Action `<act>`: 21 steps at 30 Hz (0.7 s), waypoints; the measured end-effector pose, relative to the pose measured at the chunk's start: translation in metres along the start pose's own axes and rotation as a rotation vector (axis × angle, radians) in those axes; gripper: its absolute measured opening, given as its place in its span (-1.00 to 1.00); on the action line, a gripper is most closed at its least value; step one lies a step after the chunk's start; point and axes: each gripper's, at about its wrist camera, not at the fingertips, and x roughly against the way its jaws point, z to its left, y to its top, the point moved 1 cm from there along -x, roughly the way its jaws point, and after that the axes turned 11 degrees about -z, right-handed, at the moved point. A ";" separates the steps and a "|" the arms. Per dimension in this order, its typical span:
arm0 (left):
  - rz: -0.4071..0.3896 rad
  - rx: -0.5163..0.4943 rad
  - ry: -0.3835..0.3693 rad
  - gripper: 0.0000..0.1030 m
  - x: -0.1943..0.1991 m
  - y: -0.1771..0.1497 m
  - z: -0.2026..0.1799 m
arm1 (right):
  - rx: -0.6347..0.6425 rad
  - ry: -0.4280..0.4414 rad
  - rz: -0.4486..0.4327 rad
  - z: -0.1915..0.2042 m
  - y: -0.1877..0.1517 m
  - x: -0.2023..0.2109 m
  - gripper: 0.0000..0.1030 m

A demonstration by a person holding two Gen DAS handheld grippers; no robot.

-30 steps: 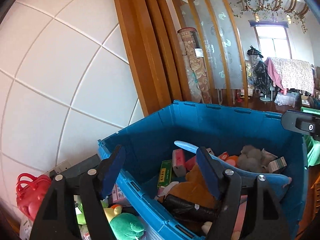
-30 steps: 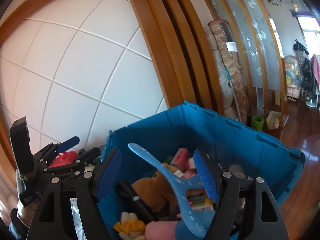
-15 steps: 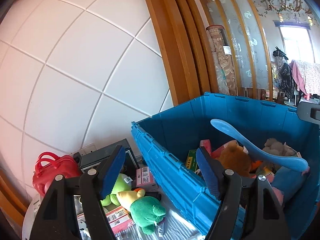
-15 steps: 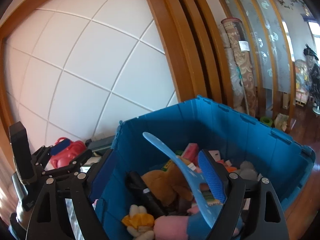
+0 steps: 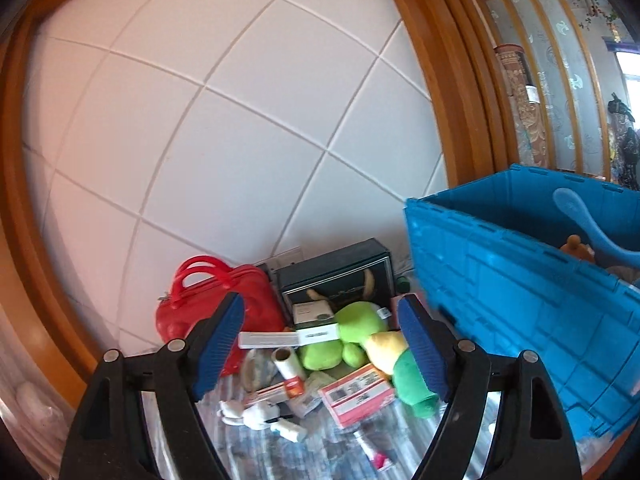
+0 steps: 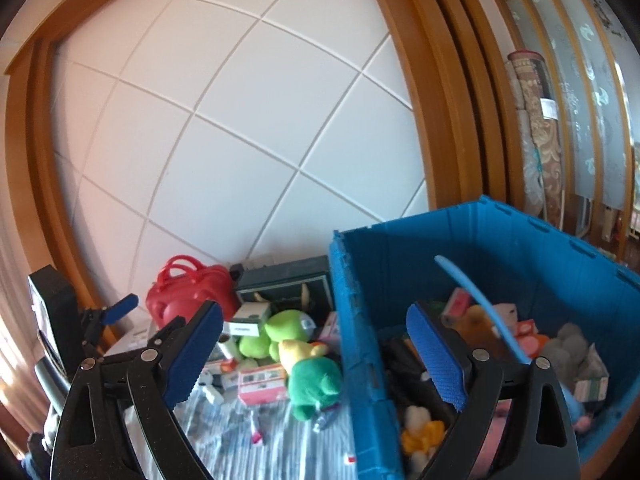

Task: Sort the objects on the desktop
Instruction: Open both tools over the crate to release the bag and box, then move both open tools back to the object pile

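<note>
Sorting the table things into the blue bin, with many still outside.

Both of my grippers are empty: the left gripper [image 5: 320, 332] has just been opening and stands wide with nothing between its pads, and the right gripper [image 6: 316, 356] has just been opening too, very wide, holding nothing. I judge the task about half done. The blue bin [image 6: 520, 232] already keeps a brown plush [image 6: 476, 320], a long blue spoon-like thing [image 6: 480, 300], a grey plush [image 6: 572, 344], small boxes and a yellow-white toy [image 6: 420, 428]. On the table [image 6: 280, 452] beside the bin wait the green and yellow plush [image 5: 360, 344], a red bag [image 5: 208, 296], a dark box [image 5: 340, 272] behind them, a pink carton [image 5: 356, 392], a small roll [image 5: 286, 362] and some little items. My left gripper points toward this pile, near the plush but not touching it.
</note>
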 end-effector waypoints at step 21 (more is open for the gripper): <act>0.177 -0.015 0.128 0.54 -0.037 -0.123 0.127 | 0.075 0.147 0.262 0.111 -0.115 -0.124 0.99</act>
